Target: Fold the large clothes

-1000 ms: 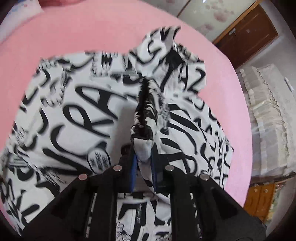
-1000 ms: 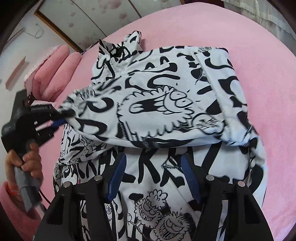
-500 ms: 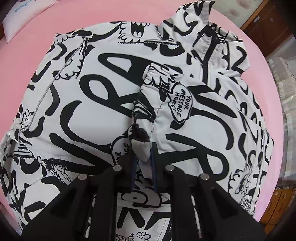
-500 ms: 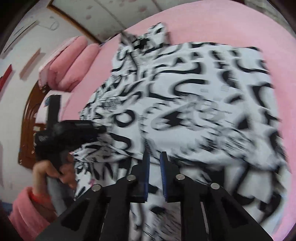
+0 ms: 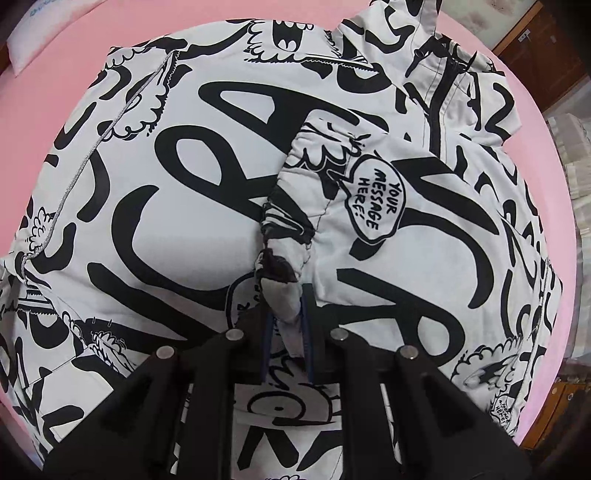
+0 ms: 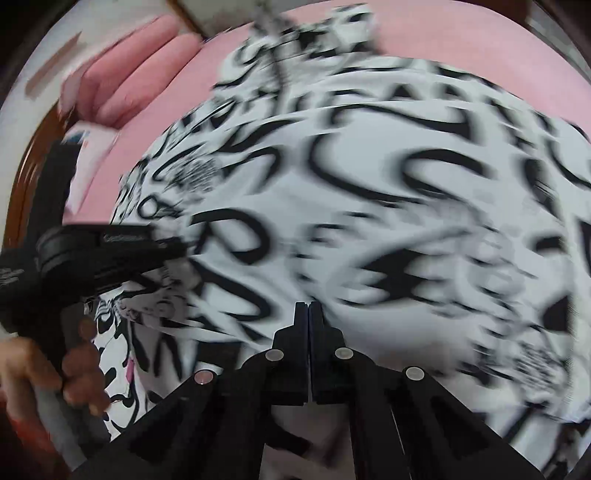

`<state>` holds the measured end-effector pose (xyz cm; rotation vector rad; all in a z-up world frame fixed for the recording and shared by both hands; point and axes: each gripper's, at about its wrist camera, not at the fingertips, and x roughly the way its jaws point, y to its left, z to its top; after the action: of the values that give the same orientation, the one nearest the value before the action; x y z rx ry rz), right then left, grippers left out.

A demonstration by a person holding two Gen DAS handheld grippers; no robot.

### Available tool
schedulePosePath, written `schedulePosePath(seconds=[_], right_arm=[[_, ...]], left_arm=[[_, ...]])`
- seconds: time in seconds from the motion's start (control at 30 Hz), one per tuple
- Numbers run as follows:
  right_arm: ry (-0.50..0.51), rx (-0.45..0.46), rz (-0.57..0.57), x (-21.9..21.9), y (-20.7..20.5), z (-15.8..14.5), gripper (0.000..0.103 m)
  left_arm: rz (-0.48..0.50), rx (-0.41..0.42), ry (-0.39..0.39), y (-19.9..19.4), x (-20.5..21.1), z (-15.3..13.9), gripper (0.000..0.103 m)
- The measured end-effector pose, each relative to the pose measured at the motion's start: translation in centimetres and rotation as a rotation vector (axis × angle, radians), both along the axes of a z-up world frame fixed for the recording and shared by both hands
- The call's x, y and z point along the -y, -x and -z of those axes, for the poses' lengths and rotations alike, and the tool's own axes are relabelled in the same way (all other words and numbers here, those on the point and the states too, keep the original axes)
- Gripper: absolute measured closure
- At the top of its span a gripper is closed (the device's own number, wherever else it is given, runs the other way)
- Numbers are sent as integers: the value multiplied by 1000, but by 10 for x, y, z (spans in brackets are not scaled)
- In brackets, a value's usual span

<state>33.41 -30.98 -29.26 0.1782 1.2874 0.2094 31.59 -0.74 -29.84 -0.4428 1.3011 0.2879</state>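
A white jacket (image 5: 166, 206) with black graffiti print lies spread on a pink bed (image 5: 55, 74). My left gripper (image 5: 286, 306) points steeply down and is shut on the cuff of a sleeve (image 5: 332, 177) that is laid across the jacket's back. The zip collar (image 5: 443, 74) lies at the far right. The right wrist view is blurred. In it, my right gripper (image 6: 308, 306) hovers over the jacket (image 6: 406, 184), its jaws closing until the pads meet with no cloth between them. The left gripper (image 6: 173, 245) shows there at the left, held by a hand (image 6: 77, 373).
Pink pillows (image 6: 129, 74) lie at the head of the bed, and a white pillow (image 5: 44, 33) sits at the far left corner. A wooden wardrobe (image 5: 546, 48) and cream bedding (image 5: 576, 166) stand beyond the bed's right edge. Bare pink sheet rings the jacket.
My left gripper has sunk with the sleeve cuff, laying the sleeve onto the jacket. My right gripper's fingers have gone from wide apart to together, and it has shifted sideways over the cloth.
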Motion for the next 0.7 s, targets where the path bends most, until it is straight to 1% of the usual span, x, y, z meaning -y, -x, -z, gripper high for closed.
schedulePosePath(seconds=[0.07, 0.13, 0.2, 0.23, 0.27, 0.33, 0.4, 0.43, 0.47, 0.5, 0.53, 0.6, 0.63, 0.67, 0.7], right_arm=[[64, 0, 131, 49, 8, -1, 102], [146, 23, 244, 88, 18, -8, 102], [81, 34, 270, 118, 27, -15, 103], [126, 39, 280, 121, 30, -19, 103], [214, 54, 264, 119, 32, -23, 103], [230, 64, 229, 116, 34, -29, 103], [179, 60, 250, 115, 35, -34, 103], [120, 59, 264, 116, 34, -36, 103], [83, 65, 275, 118, 34, -39, 103], [41, 85, 286, 117, 33, -43, 103], [12, 101, 284, 115, 33, -45, 103], [-38, 112, 261, 98, 27, -44, 103], [-71, 96, 237, 89, 23, -41, 103], [-88, 80, 218, 79, 17, -39, 103], [-97, 69, 203, 70, 12, -37, 103]], left_arm=[[-6, 1, -6, -5, 3, 2, 92], [-12, -1, -9, -7, 5, 3, 92], [-13, -6, 9, -7, 9, 5, 92], [-10, -9, -2, -8, 11, 5, 92], [4, -14, -20, -10, 15, 5, 92], [32, -16, -58, -11, 22, 3, 92], [43, -24, -94, -12, 28, -2, 90], [42, -31, -127, -10, 32, -8, 86], [44, -36, -168, -9, 36, -15, 82], [54, -38, -231, -8, 42, -24, 80], [67, -29, -276, -6, 48, -32, 75], [105, 7, -367, -1, 62, -52, 74], [141, 39, -390, 3, 71, -64, 74], [177, 73, -371, 6, 77, -74, 74], [205, 105, -332, 6, 80, -82, 74]])
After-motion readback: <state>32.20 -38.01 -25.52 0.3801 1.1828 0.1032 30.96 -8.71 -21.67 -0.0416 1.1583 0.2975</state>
